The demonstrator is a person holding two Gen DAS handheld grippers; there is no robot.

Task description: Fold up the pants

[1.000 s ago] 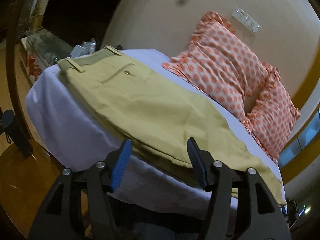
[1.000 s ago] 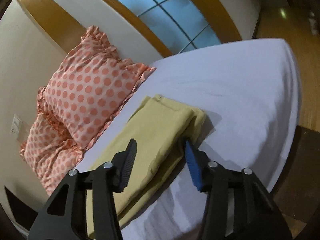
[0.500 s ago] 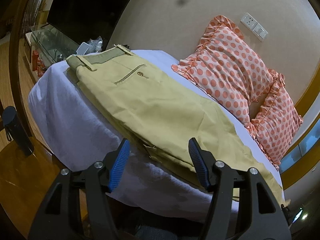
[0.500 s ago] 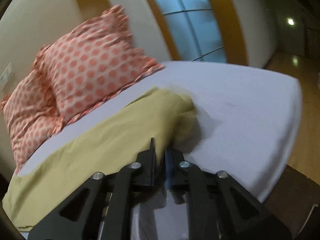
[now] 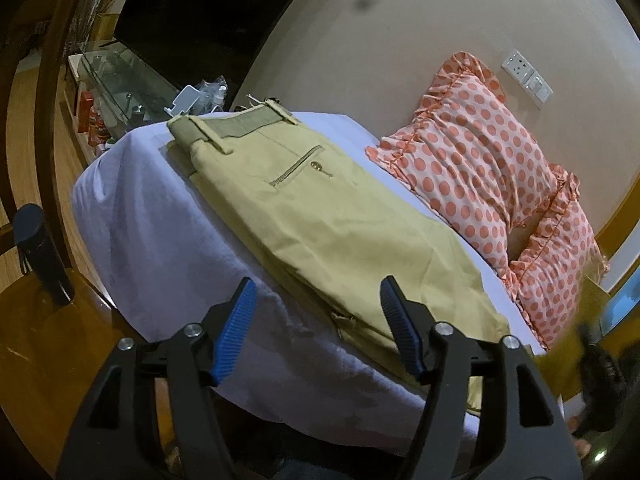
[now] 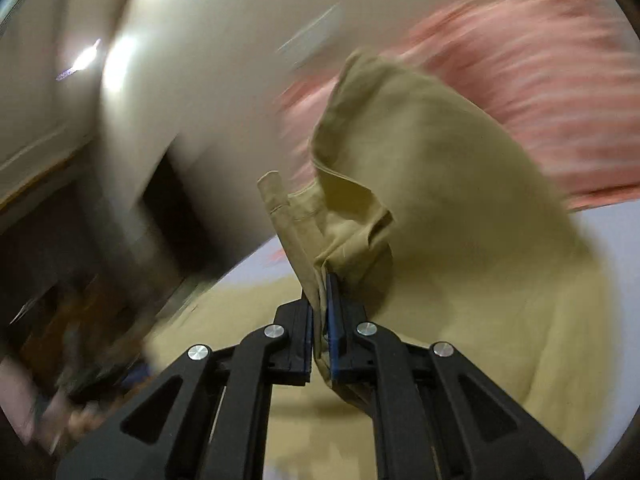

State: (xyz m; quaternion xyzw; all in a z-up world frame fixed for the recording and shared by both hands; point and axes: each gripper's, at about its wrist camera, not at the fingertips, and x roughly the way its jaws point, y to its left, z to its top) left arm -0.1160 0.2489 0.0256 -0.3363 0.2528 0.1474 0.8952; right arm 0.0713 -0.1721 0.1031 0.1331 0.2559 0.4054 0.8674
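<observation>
Khaki pants (image 5: 332, 220) lie folded lengthwise on a white bed (image 5: 152, 232), waistband at the far left end. My left gripper (image 5: 320, 328) is open and empty, hovering at the near edge of the bed just short of the pants' seam. My right gripper (image 6: 320, 300) is shut on the hem end of the pants (image 6: 420, 184) and holds it lifted off the bed, the cloth bunched above the jaws. The right wrist view is blurred by motion.
Two orange polka-dot pillows (image 5: 480, 168) lean against the wall behind the pants; they show as a pink blur in the right wrist view (image 6: 540, 80). A glass-topped stand with clutter (image 5: 132, 92) sits beyond the bed's left end. A dark bottle (image 5: 40, 252) stands on the wooden floor.
My right gripper closed on the pants' hem end and has lifted and swung it fast. My left gripper stayed open and drifted slightly along the bed's near edge.
</observation>
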